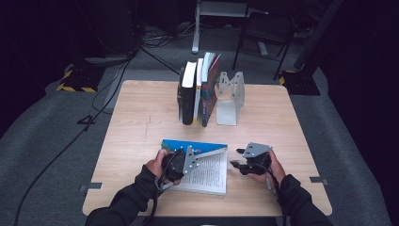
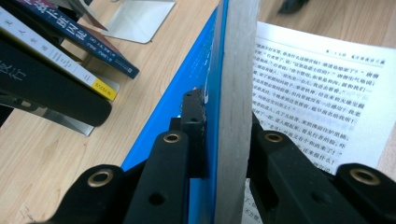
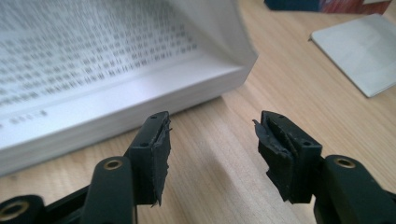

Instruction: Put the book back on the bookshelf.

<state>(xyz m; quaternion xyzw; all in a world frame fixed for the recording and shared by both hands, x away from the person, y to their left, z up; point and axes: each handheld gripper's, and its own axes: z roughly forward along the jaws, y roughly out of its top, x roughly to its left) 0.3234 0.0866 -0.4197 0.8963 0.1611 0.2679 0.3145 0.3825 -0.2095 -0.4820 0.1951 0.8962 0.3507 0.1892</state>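
Here the left tool [image 2: 219, 140] pinches the blue cover and a stack of pages of the book [image 1: 207, 172]; the right tool [image 3: 212, 154] stands spread, empty, over the worktop [image 1: 141, 122] beside it.

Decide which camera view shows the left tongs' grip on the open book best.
The left gripper view: the left tongs clamp the open book's blue cover and front pages. The high view shows the hand covering that grip; the right gripper view shows its page block.

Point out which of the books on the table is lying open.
The blue-covered book at the near edge, lying flat with printed pages showing; the left gripper clamps its raised cover and front pages. The other books stand shut and upright beside the metal bookend.
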